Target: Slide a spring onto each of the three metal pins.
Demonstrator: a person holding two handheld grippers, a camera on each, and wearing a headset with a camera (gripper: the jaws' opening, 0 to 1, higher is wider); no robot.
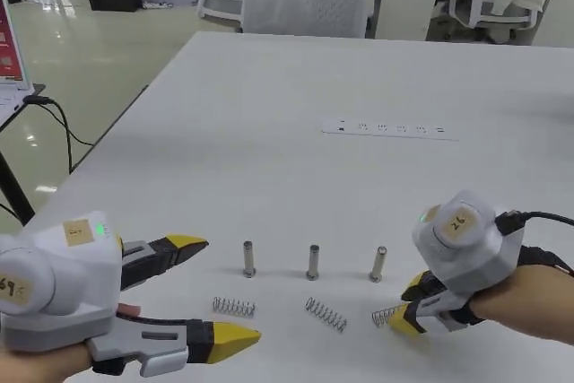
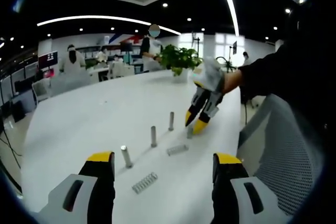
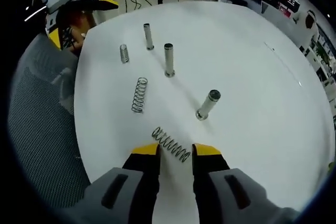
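Three upright metal pins (image 1: 248, 258) (image 1: 313, 262) (image 1: 378, 264) stand in a row on the white table (image 1: 359, 78). In front of them lie three loose springs (image 1: 233, 307) (image 1: 325, 314) (image 1: 386, 316). My right gripper (image 1: 409, 305) is low at the right spring (image 3: 170, 144), jaws partly apart with the spring's near end between the yellow tips (image 3: 146, 150). The nearest pin (image 3: 207, 104) stands just beyond. My left gripper (image 1: 215, 291) hovers wide open at the near left, with the left spring (image 2: 145, 182) and left pin (image 2: 126, 156) ahead of it and nothing held.
A white power strip (image 1: 390, 128) lies on the table behind the pins. Office chairs (image 1: 305, 6) stand at the far edge. The table's left edge (image 1: 108, 132) drops to the floor, with a cable there. A grey mesh chair back (image 2: 283, 156) is near me.
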